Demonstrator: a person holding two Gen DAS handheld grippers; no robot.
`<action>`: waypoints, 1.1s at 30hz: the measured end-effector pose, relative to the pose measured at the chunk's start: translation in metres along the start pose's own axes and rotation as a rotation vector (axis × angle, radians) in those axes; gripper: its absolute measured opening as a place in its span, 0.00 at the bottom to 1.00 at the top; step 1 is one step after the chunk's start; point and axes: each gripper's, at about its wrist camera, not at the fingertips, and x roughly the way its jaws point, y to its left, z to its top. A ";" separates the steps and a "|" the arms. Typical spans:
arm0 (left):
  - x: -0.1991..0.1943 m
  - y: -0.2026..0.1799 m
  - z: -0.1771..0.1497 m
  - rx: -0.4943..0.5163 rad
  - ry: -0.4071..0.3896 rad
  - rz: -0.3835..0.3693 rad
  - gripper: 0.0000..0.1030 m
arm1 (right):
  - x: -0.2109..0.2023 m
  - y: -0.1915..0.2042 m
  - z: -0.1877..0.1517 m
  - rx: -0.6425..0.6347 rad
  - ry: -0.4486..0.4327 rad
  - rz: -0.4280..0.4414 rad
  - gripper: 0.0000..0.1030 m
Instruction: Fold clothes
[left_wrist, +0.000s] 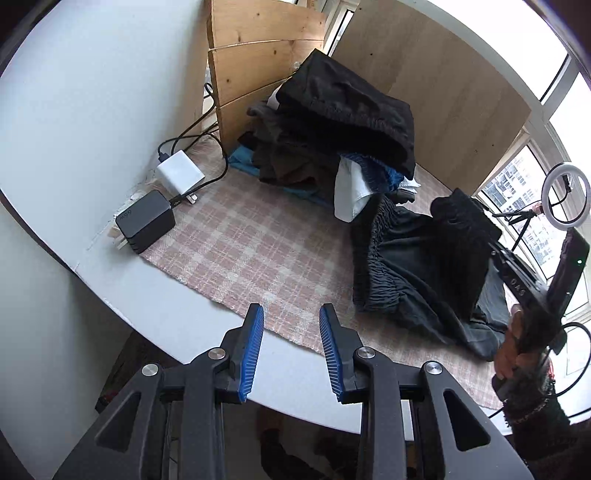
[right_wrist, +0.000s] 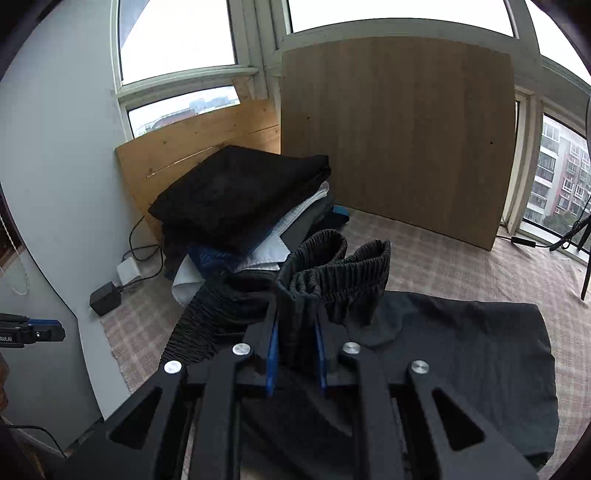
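Observation:
Dark grey shorts (right_wrist: 461, 347) with a gathered elastic waistband (right_wrist: 332, 269) lie on the checked cloth (left_wrist: 240, 243). My right gripper (right_wrist: 297, 325) is shut on the waistband and holds it lifted above the rest of the garment. In the left wrist view the shorts (left_wrist: 406, 266) lie at the right, with the right gripper's body (left_wrist: 517, 273) over them. My left gripper (left_wrist: 291, 314) is open and empty, above the table's near edge, left of the shorts. A stack of folded clothes (left_wrist: 332, 122) stands at the back; it also shows in the right wrist view (right_wrist: 236, 199).
A white charger (left_wrist: 179, 171) and a black power brick (left_wrist: 146, 219) with cables lie at the cloth's left edge. Wooden boards (right_wrist: 399, 136) lean against the windows behind. A ring light (left_wrist: 565, 197) stands at the far right. The white table (left_wrist: 147, 295) curves along the near side.

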 end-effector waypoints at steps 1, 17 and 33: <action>0.000 0.004 0.000 0.004 0.005 -0.010 0.29 | 0.009 0.015 -0.004 -0.026 0.012 -0.008 0.15; 0.027 -0.054 0.044 0.179 -0.042 -0.213 0.29 | -0.006 0.072 -0.036 -0.180 0.152 0.159 0.44; 0.169 -0.184 0.051 0.418 0.023 -0.060 0.10 | -0.047 -0.238 -0.108 0.444 0.369 -0.235 0.44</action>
